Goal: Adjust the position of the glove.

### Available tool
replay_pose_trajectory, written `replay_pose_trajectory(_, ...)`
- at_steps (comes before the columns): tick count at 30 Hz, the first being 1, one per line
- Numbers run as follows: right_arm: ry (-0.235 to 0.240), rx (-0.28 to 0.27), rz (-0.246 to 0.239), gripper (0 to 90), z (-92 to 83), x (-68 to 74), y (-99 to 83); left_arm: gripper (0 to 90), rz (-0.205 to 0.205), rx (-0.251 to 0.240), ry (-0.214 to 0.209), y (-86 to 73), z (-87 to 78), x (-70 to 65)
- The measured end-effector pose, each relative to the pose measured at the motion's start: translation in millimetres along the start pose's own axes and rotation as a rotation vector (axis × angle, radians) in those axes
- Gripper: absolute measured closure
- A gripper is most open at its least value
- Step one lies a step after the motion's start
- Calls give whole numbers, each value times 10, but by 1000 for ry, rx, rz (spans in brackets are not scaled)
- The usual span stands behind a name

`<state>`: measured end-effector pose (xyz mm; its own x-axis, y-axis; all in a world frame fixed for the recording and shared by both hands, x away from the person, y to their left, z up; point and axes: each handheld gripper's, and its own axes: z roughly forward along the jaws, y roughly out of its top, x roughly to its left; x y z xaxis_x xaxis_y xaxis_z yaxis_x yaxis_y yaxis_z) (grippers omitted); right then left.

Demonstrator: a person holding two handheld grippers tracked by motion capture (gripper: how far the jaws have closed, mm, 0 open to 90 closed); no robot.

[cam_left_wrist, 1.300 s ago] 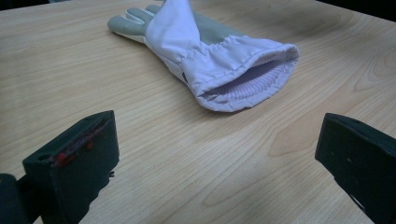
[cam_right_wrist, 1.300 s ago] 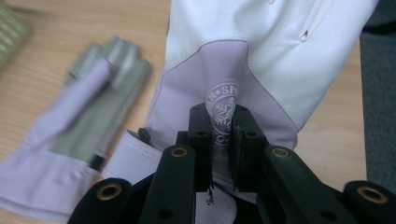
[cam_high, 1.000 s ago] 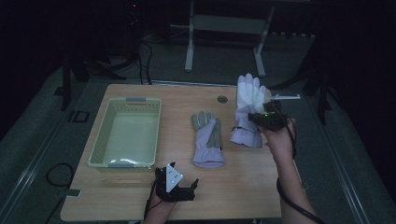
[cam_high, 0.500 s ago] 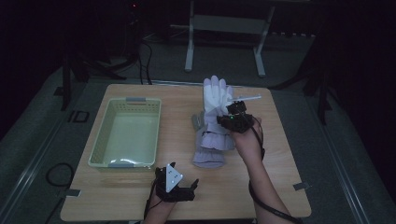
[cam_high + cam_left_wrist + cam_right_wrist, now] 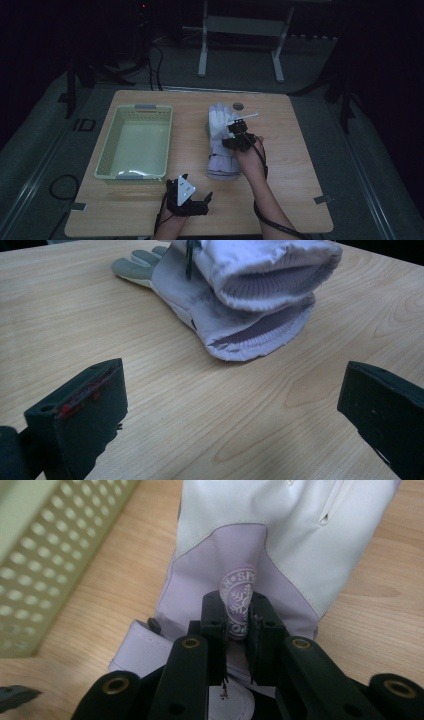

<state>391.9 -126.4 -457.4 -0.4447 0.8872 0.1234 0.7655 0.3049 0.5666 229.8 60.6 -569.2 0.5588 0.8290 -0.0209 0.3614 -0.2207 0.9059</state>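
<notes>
Right now the right gripper (image 5: 239, 136) pinches a fold of the upper white glove (image 5: 222, 120) at its round snowflake badge (image 5: 239, 605), holding it over the second glove (image 5: 220, 325), which lies flat on the table (image 5: 300, 165) at the middle of the high view. To do this well, I would line the cuffs up (the left gripper view shows both openings stacked, the upper one lifted slightly) and lower the glove until it rests squarely on its mate before letting go; a pinch this small could let the fabric twist. The left gripper (image 5: 192, 202) sits low at the bottom of the frame, jaws spread wide with nothing between them. At left, the pale green perforated basket (image 5: 107, 157) looks empty.
</notes>
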Motion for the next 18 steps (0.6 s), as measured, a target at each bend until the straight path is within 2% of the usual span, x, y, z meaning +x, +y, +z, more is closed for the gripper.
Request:
replay_pose_trajectory(2,-4,20,-3,794,72,-1,-9,0,1,-1,1,-1,-2,-1)
replay_pose_trajectory(7,-14,79,29,788,278,-51,-43,0,-7,5,-6,2,3,5)
replay_pose_trajectory(10,-29,96,10,785,354,-50,-54,0,-9,3,-8,1,2,8)
replay_pose_trajectory(15,-30,114,-11,783,367,-82,-57,0,-3,3,-6,1,1,7)
replay_pose_trajectory(18,-58,131,-41,783,339,-127,-60,0,-5,10,-14,4,8,11)
